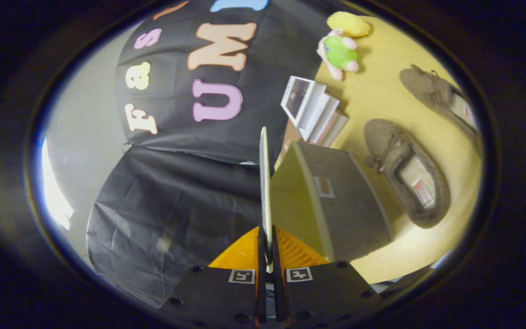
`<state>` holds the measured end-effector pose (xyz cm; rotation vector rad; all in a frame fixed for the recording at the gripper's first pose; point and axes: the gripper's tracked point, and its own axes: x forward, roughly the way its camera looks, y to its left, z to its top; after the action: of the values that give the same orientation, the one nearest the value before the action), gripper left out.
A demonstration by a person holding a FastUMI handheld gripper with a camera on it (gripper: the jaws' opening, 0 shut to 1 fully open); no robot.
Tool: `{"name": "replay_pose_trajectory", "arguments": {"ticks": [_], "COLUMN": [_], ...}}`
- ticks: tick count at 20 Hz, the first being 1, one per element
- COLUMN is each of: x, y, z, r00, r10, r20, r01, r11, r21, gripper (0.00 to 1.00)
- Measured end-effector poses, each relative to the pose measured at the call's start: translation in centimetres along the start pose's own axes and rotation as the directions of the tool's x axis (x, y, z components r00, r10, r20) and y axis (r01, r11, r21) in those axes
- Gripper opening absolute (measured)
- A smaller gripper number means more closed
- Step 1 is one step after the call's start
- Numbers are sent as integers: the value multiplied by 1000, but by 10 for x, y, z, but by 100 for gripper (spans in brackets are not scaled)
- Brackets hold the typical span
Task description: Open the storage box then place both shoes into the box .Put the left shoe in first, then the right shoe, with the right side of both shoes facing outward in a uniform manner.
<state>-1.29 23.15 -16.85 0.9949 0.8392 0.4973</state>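
- Currently the gripper (267,253) is pinching the thin lid (265,183) of the storage box (336,201); both fingers are pressed together on its edge at bottom centre of the frame, and the lid is running edge-on up the middle.
- Box is sitting just right of the lid, centre frame, on the yellow table (381,96); its interior is showing pale and looks empty.
- Nearer shoe (407,171) is lying right of the box, close beside it; farther shoe (441,98) is lying at upper right, well apart from the box. Which is left or right I cannot tell.
- Books (313,112) and plush toys (340,50) are sitting beyond the box, upper centre-right.
- Judgement: the step in hand is opening the lid.
- Advice: keep swinging the lid around its hinge rather than pulling, so the box is not dragging toward the shoes.
- Release only when the lid rests fully back by itself.
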Motion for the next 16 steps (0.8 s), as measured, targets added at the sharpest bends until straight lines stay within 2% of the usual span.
{"name": "replay_pose_trajectory", "arguments": {"ticks": [4, 8, 16], "x": [11, 35, 83], "y": [56, 100, 128], "z": [-12, -42, -102], "r00": [999, 992, 979], "r10": [41, 81, 71], "r20": [-22, -92, -189], "r01": [-44, -99, -130], "r11": [989, 974, 937], "r21": [-144, -203, -324], "gripper": [11, 11, 16]}}
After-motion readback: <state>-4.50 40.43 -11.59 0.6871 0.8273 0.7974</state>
